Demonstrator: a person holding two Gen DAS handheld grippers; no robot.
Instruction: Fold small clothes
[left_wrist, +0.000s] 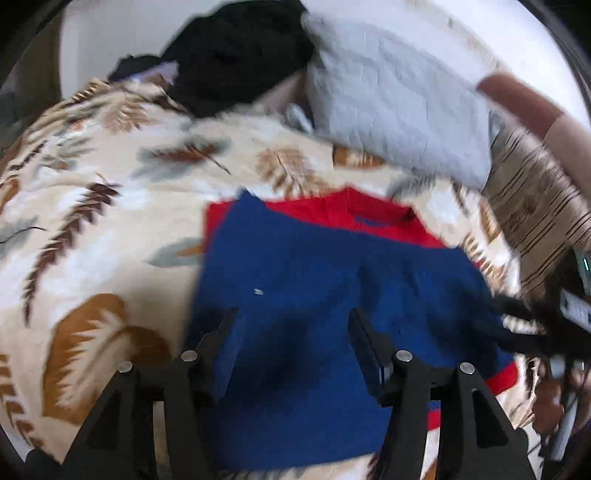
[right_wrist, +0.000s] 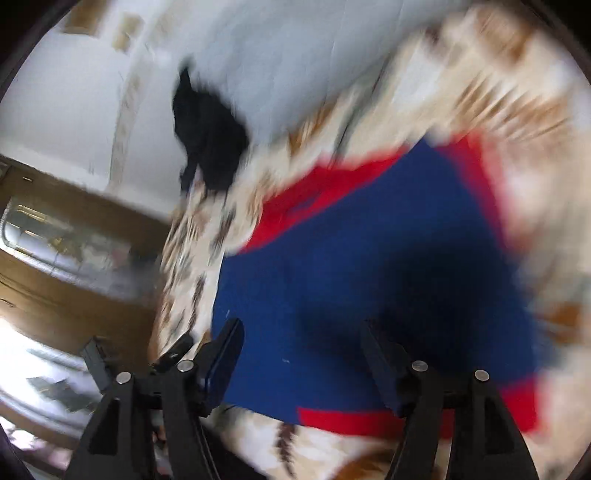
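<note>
A small blue and red garment (left_wrist: 317, 280) lies folded flat on a leaf-patterned bedspread (left_wrist: 110, 192); red shows at its far edge and at a right corner. My left gripper (left_wrist: 293, 321) is open and empty just above the garment's near part. The right gripper (left_wrist: 517, 325) shows blurred at the garment's right edge. In the right wrist view the same garment (right_wrist: 369, 266) fills the middle, and my right gripper (right_wrist: 301, 332) is open and empty over it. The view is motion-blurred.
A white pillow (left_wrist: 399, 110) and a black pile of clothes (left_wrist: 236, 59) lie at the far side of the bed. A striped brown cushion (left_wrist: 539, 210) is at the right. A wooden cabinet (right_wrist: 74, 258) stands left of the bed.
</note>
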